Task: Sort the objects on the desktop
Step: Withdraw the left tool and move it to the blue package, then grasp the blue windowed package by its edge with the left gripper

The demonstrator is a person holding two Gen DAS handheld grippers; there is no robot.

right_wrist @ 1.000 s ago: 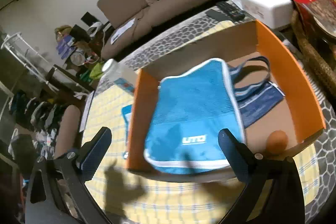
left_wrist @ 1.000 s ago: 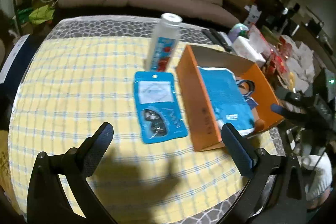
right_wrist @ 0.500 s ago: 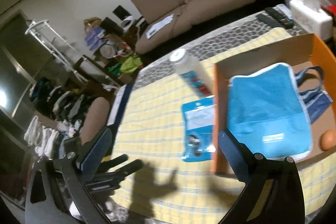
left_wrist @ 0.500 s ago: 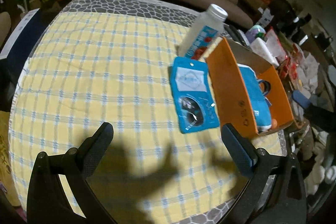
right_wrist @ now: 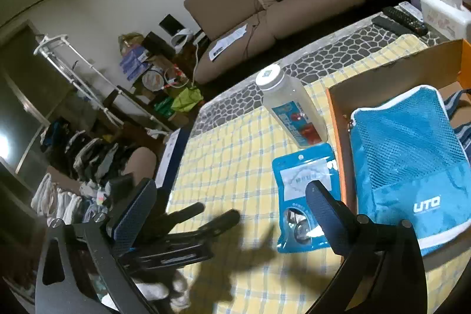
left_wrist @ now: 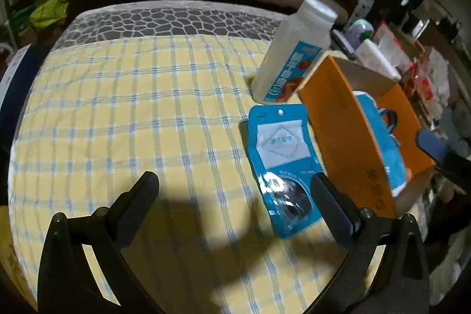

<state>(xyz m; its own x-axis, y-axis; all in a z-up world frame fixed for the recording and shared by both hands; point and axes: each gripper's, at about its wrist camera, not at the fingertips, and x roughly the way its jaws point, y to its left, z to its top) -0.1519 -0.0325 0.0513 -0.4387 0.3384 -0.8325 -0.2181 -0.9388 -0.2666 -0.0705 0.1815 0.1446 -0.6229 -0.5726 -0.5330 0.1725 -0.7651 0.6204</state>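
The left gripper hangs with its jaws spread wide and nothing between them. The right gripper is likewise wide apart and holds nothing. Seen from the right wrist, the left gripper sits low at the near left, fingers pointing right.

Yellow checks, blue packs, orange box

The tablecloth is yellow with blue-and-white checks; the table's far edge shows a grey pebble pattern. The pouch and mesh bag are bright blue, the box orange, the bottle milky white with a blue-and-red label.
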